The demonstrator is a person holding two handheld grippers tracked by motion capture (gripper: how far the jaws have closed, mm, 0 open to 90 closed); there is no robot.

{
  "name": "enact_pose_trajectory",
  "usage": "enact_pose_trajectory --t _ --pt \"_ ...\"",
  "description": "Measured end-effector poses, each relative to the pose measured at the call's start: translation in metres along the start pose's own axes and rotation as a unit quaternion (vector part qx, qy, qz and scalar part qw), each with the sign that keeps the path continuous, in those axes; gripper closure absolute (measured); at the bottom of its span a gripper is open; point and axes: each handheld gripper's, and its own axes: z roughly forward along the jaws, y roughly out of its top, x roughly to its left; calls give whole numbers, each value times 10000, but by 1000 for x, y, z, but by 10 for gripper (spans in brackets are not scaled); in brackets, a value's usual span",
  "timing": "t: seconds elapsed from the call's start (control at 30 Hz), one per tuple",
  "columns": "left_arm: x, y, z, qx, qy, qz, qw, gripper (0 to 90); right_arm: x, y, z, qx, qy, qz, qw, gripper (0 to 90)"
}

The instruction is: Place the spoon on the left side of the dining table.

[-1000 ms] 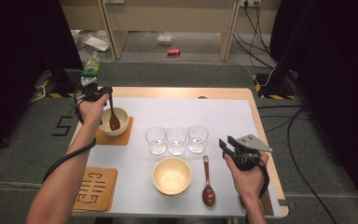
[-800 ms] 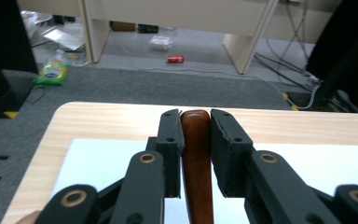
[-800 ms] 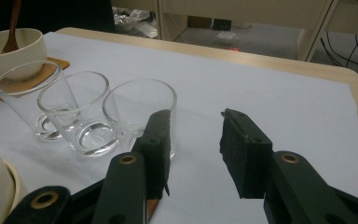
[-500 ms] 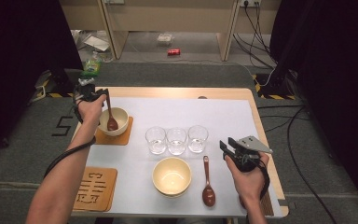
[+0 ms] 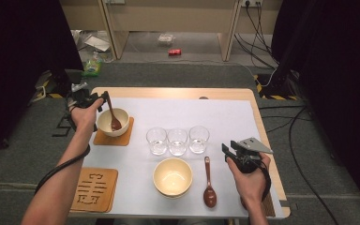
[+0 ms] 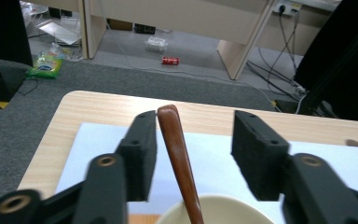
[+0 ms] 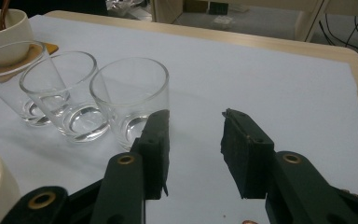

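Observation:
A brown wooden spoon [image 5: 114,119] stands in a cream bowl [image 5: 104,125] on a wooden coaster [image 5: 123,138] at the table's left. My left gripper [image 5: 99,97] hovers at the bowl's far left rim. Its jaws have just been opening, and the spoon handle [image 6: 179,158] rises between them, close to the left pad [image 6: 142,154] and well apart from the right one. My right gripper [image 5: 228,151] is open over the white sheet at the right, nothing between its pads [image 7: 244,154]. Near it lie a second spoon [image 5: 209,185] and a second cream bowl [image 5: 172,176].
Three empty glasses [image 5: 177,140] stand in a row mid-table, seen close in the right gripper view [image 7: 130,100]. A patterned wooden coaster [image 5: 93,190] lies at the front left. White paper [image 5: 225,117] covers most of the tabletop.
The left jaws have opened and released the spoon handle, which now leans in the bowl. The left hand shifted slightly to the left. The right hand stayed put.

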Motion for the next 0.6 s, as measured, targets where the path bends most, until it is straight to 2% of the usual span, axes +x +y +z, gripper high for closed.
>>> enact_pose_trajectory --t 0.17,0.3,0.4,0.6 --pt "-5 -5 -32 -162 -229 128 9995 432 -6 -1 -3 92 -67 76 9999 607" --pt "-6 -16 -53 -204 -233 300 9991 408 -11 0 -5 137 -114 48 9998 605" --pt "-4 -24 -59 -149 -304 279 9990 391 -15 0 -4 179 -138 57 9997 605" --pt "0 -33 -63 -75 -313 211 9993 377 -15 -1 -3 247 -120 110 9996 604"
